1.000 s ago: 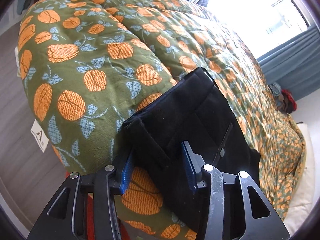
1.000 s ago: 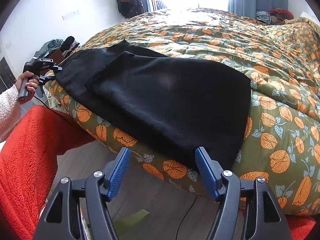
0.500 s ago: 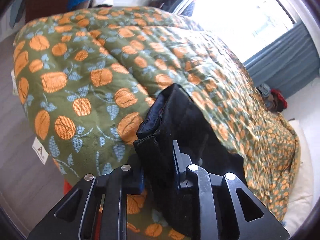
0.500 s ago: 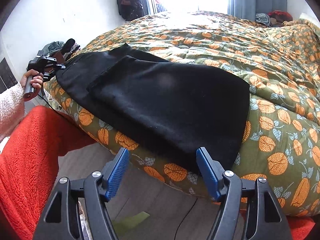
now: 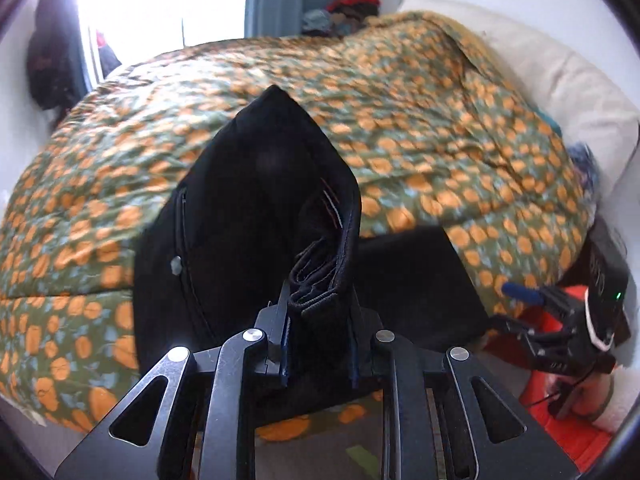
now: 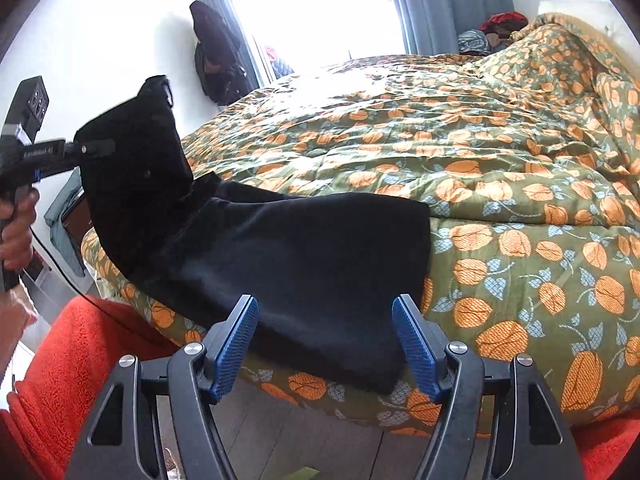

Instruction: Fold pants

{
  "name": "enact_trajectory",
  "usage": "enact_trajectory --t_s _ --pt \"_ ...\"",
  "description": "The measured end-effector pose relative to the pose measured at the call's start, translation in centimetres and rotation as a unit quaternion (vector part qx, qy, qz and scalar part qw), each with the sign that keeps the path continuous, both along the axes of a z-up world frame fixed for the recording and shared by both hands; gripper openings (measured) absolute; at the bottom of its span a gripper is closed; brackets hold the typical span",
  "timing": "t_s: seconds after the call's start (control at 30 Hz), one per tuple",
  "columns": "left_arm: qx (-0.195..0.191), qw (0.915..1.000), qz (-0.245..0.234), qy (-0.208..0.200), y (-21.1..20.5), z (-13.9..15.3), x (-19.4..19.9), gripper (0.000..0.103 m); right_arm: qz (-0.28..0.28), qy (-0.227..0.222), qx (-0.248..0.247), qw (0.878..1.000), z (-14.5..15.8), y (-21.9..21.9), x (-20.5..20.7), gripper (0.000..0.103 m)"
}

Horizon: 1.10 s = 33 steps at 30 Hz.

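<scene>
Black pants [image 6: 304,256] lie folded lengthwise along the near edge of the bed. My left gripper [image 5: 318,332] is shut on the waistband end [image 5: 320,276] and holds it lifted off the quilt, so the cloth stands up in a peak. In the right wrist view that raised end [image 6: 132,168] hangs from the left gripper [image 6: 86,148] at the far left. My right gripper [image 6: 326,332] is open just in front of the leg end of the pants, its blue pads [image 6: 234,344] on either side of the hem without touching it.
The bed carries a green quilt with orange fruit print [image 6: 500,168]. A white pillow [image 5: 560,76] lies at the head end. An orange fleece-clad leg [image 6: 68,364] is by the bed edge. A window with blue curtains [image 6: 452,0] is behind; dark clothes [image 6: 216,60] hang on the wall.
The left gripper closed on the waistband, then lifted it and swung it over toward the leg end, rolling as it went. The right gripper edged slightly closer to the hem, still open.
</scene>
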<state>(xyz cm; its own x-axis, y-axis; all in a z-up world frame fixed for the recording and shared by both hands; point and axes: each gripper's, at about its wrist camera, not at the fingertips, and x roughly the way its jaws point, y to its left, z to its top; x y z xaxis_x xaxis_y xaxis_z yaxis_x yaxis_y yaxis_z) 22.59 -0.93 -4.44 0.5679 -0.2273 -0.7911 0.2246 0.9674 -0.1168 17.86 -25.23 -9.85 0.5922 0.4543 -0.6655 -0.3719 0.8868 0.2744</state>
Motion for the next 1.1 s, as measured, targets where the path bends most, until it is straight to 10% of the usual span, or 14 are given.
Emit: enact_trajectory --t_s 0.17,0.33,0.5,0.7,0.8,0.93,1.03,1.1 --pt "0.085 0.9930 -0.053 0.062 -8.5 -8.7 1.0 0.033 -0.045 0.009 0.023 0.999 0.0 -2.9 0.7 0.070" --pt "0.041 0.9944 -0.089 0.040 -7.8 -3.7 -1.8 0.072 -0.076 0.017 0.061 0.995 1.0 -5.7 1.0 0.071" --pt "-0.021 0.9998 -0.002 0.006 0.2 1.4 -1.8 0.086 -0.045 0.039 0.104 0.993 2.7 -4.7 3.2 0.072" --pt "0.010 0.9866 0.160 0.032 9.5 -3.3 2.6 0.065 0.045 0.215 0.209 0.953 -0.8 0.8 8.3 0.072" --pt "-0.011 0.9864 0.138 0.088 8.1 -7.9 2.5 0.053 0.045 0.278 0.191 0.940 -4.5 2.8 10.2 0.072" --pt "0.041 0.9910 0.120 0.043 4.2 -9.0 0.4 0.054 0.063 0.318 0.212 0.922 -6.6 4.4 11.2 0.074" --pt "0.019 0.9917 0.118 0.047 5.0 -9.1 0.5 0.053 0.089 0.352 0.316 0.877 -7.6 4.9 11.5 0.076" --pt "0.016 0.9928 0.111 0.044 5.3 -9.2 0.7 0.054 0.086 0.354 0.288 0.885 -8.2 5.4 11.7 0.074"
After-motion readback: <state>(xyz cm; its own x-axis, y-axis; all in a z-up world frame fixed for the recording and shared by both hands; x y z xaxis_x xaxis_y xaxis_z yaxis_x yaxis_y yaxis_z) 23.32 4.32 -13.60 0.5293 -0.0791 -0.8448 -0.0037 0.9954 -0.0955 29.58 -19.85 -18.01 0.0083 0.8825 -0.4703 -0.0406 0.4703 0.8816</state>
